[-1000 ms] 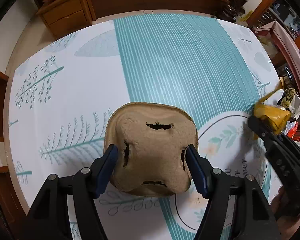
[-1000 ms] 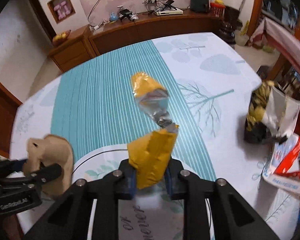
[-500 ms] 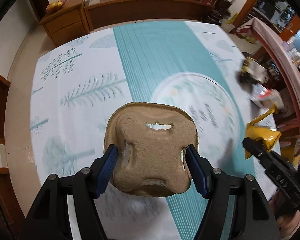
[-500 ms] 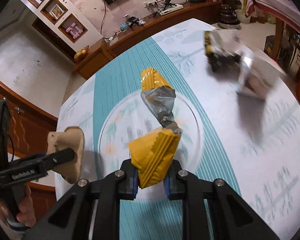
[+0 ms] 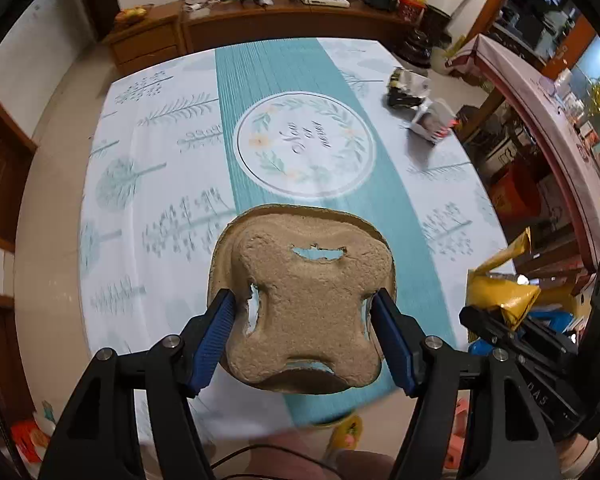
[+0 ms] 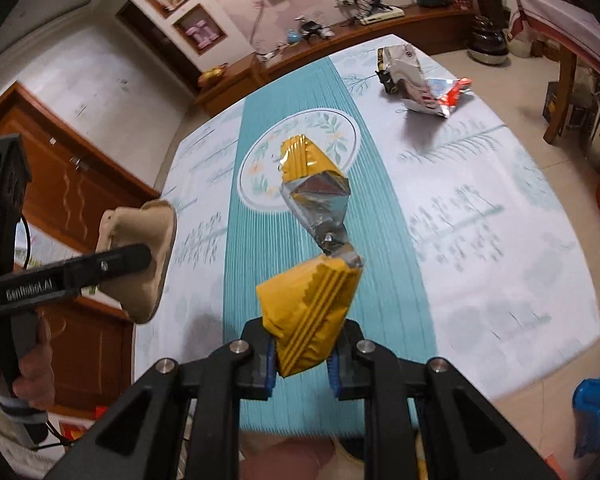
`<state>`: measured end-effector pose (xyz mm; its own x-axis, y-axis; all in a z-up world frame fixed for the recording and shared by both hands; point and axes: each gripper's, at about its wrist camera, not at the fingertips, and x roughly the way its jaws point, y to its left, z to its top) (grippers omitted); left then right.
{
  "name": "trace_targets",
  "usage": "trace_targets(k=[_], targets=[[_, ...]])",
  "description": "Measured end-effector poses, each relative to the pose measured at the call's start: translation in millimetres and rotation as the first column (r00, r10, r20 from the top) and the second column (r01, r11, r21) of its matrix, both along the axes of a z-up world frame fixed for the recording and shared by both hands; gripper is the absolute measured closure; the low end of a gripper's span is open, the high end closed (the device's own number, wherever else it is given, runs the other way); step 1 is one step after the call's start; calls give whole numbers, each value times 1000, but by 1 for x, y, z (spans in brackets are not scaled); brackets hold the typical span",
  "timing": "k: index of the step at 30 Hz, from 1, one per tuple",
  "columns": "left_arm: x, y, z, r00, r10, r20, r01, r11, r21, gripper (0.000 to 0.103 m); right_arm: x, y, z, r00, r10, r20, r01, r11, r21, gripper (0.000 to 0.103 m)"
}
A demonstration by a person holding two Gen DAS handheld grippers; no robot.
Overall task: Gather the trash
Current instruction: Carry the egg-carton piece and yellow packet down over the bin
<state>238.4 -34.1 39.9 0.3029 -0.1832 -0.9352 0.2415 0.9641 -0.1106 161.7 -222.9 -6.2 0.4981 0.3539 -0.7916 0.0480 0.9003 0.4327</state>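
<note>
Low in the frame, your left tongs clamp a pulp tray; your right tongs pinch a yellow wrapper. Both pieces hang above the counter. Still uncollected at upper right: a crumpled bag and a red-and-white packet. No bin shows.

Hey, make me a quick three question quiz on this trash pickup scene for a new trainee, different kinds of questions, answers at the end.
1. True or false: the left gripper holds the brown pulp tray by two opposite sides.
2. What does the right gripper clamp?
A. a red can
B. a yellow foil wrapper
C. a glass jar
3. Fill in: crumpled wrappers lie on the ______ near its far edge.

Key: 1 true; 2 B; 3 tablecloth.
</note>
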Motion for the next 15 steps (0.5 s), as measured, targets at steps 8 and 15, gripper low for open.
trace_targets(k=[8,15], targets=[[-102,-35,11,997,64,31,-65,998,17,36,-80,-45,10,997,58,50,-59,998,22,85],[-158,-51,10,996,79,36,-82,994,68,36,-127,-67,9,994,91,52,-94,995,44,85]])
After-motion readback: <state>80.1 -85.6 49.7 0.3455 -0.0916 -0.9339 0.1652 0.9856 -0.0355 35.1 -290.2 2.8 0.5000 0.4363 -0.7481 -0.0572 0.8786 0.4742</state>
